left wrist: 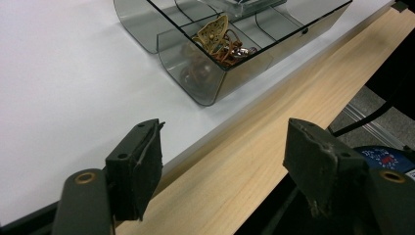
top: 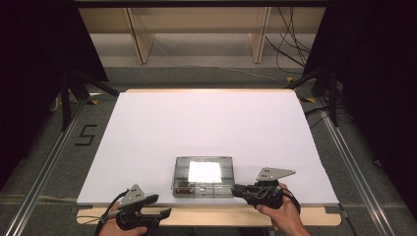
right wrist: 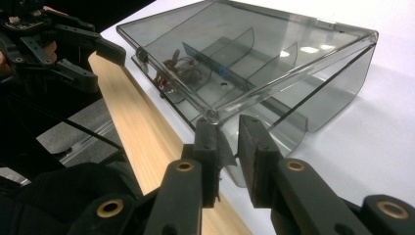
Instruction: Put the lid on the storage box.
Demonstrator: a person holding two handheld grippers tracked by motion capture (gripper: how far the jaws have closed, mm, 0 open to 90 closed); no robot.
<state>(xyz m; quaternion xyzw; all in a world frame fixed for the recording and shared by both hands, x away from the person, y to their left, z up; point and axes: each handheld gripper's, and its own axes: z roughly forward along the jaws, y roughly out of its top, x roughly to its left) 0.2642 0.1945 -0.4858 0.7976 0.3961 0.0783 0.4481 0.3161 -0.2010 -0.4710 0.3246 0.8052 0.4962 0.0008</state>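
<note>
Clear plastic box [top: 203, 176] sat on the bench's white sheet [top: 206, 128], right in front of your right tool [right wrist: 229, 128]. That tool's jaws were nearly together at the lid's [right wrist: 244, 54] near corner; I couldn't tell if they pinched it. Left tool [left wrist: 222, 161] was spread, holding nothing, with the box beyond it. Judged: light, stiff, slick, brittle. Grip the lid edge gently; trinkets [left wrist: 220, 41] inside could shift.

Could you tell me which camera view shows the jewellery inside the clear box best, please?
The left gripper view: the jewellery lies close and sharp in an end compartment of the box. The right gripper view shows it dimly through the lid; in the high view it is a tiny dark smudge.
</note>
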